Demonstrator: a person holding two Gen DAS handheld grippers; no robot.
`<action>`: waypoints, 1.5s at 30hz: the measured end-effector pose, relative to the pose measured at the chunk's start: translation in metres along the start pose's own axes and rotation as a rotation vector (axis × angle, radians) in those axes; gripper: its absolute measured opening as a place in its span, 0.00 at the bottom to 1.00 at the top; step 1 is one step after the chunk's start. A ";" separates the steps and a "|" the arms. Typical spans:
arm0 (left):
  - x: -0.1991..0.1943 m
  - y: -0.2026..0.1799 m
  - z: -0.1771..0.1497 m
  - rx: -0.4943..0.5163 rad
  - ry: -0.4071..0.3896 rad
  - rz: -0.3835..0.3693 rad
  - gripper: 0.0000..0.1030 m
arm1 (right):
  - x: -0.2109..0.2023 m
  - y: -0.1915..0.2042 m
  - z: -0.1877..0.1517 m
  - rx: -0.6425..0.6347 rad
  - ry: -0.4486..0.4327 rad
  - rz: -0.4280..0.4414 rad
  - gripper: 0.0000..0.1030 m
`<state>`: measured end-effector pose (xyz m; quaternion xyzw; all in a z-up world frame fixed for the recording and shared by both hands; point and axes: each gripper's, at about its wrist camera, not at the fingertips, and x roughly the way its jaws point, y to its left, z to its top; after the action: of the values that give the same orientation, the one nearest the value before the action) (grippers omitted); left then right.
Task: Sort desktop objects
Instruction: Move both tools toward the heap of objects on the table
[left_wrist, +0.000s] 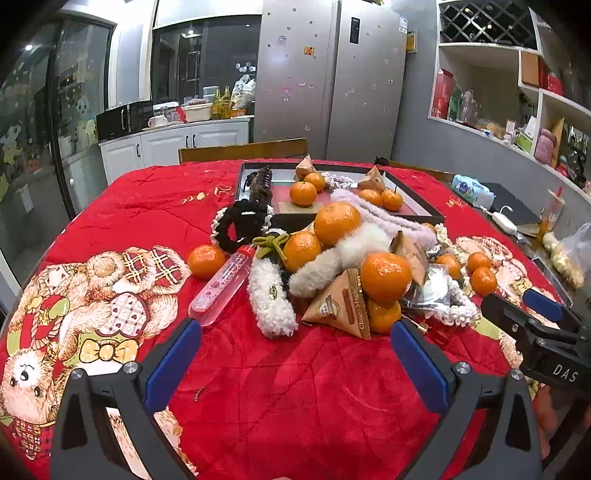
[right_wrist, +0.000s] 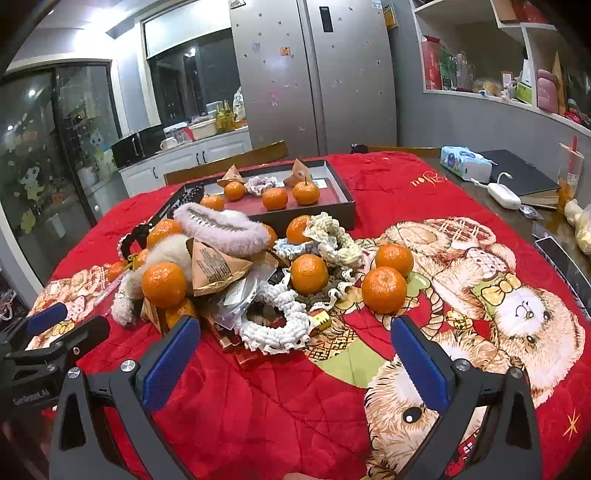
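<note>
A: Where was the stuff to sort?

B: Heaped mid-bench on the red blanket (left_wrist: 295, 387). Tangerines, fuzzy hair bands, paper snack pyramids, all tangled together. One tangerine (left_wrist: 385, 277) sat on top of the pile, leaning on a brown pyramid pack (left_wrist: 341, 306). A white fluffy band (left_wrist: 271, 299) lay just left of that pack, with a clear pink bottle (left_wrist: 221, 286) on its side next to it. A lone tangerine (left_wrist: 206, 260) sat just left of the bottle.

A: Tray?

B: A black-rimmed tray (right_wrist: 345, 201) was behind the heap, its front edge touching the pile. It already held several tangerines and two pyramid packs. A pale pink fur band (right_wrist: 221, 229) was draped on the heap in front of it.

A: Right side?

B: Two tangerines (right_wrist: 384, 290) sat close together on the bear print, slightly apart from the heap. A white crochet scrunchie (right_wrist: 275, 328) lay at the near edge of the pile.

A: Grippers?

B: The left gripper (left_wrist: 295, 354) was above the blanket in front of the heap, jaws wide, nothing between them. The right gripper (right_wrist: 295, 354) was the same: jaws wide, empty, angled down at the scrunchie side. Neither touched anything.

A: Around it?

B: A wooden chair back (left_wrist: 243, 149) stood behind the bench, a steel fridge (left_wrist: 328, 81) past that.
</note>
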<state>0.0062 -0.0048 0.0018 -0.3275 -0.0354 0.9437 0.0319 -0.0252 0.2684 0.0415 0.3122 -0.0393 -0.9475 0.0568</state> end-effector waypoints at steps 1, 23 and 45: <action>-0.001 0.001 0.001 -0.002 0.002 -0.008 1.00 | -0.001 0.000 0.000 -0.006 -0.001 -0.006 1.00; 0.003 -0.002 0.006 0.002 0.032 -0.066 1.00 | -0.006 -0.011 0.004 -0.029 -0.002 -0.083 1.00; 0.056 0.003 0.027 0.030 0.122 0.001 1.00 | 0.018 -0.030 0.024 -0.026 0.062 -0.147 1.00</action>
<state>-0.0546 -0.0048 -0.0114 -0.3840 -0.0191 0.9223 0.0383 -0.0567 0.2971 0.0470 0.3426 -0.0021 -0.9394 -0.0078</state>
